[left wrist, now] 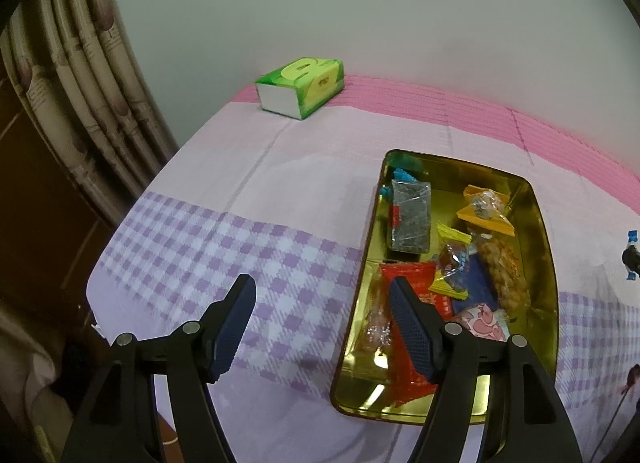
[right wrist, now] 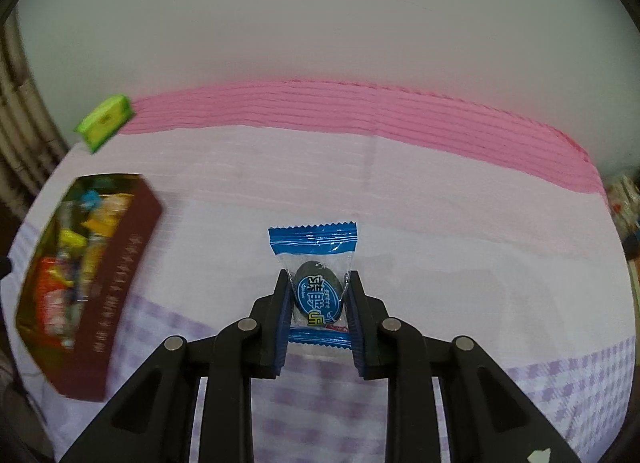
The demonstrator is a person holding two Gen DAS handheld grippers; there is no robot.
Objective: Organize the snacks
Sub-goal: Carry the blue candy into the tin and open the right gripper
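Snack packet [right wrist: 316,283], blue-ended, label script unreadable, clamped in right claw [right wrist: 318,299]; left claw [left wrist: 324,327] wide, empty.

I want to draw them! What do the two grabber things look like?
Each hand-held gripper, left and right, has black angular plastic arms with round silver pins at the joints and two flat fingers lined with dark blue bumpy pads.

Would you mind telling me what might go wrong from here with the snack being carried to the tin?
The right gripper pinches the blue snack packet by its slippery wrapper, so it could slip out. The tin is already crowded, so the packet may land on the pile and slide out onto the cloth.
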